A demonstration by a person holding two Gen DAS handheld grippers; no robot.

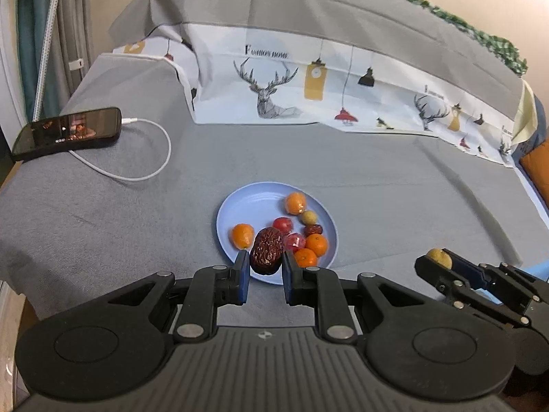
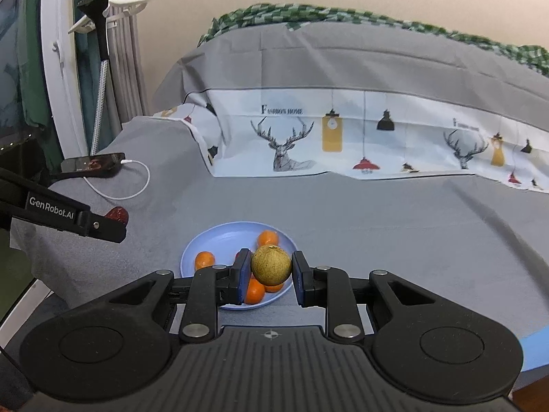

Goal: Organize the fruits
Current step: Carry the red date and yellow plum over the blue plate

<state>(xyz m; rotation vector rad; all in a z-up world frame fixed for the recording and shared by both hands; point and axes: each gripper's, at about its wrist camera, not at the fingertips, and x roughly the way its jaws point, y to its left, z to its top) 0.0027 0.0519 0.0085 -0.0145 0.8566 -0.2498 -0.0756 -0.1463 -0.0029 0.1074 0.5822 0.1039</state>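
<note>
Two grippers each carry one fruit: the left gripper (image 1: 266,262) is clamped on a wrinkled dark red date (image 1: 267,250), the right gripper (image 2: 271,267) on a round tan longan (image 2: 271,264). Beyond both sets of jaws lies the blue plate (image 1: 247,202); I judge each fruit should be lowered onto bare plate before the grip is eased. Plate count, left view: four oranges, two red fruits, one small date, one longan.

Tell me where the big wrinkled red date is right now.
The wrinkled red date is clamped in the left tool, in front of the near rim of the blue plate. In the right wrist view it peeks out at far left.
</note>
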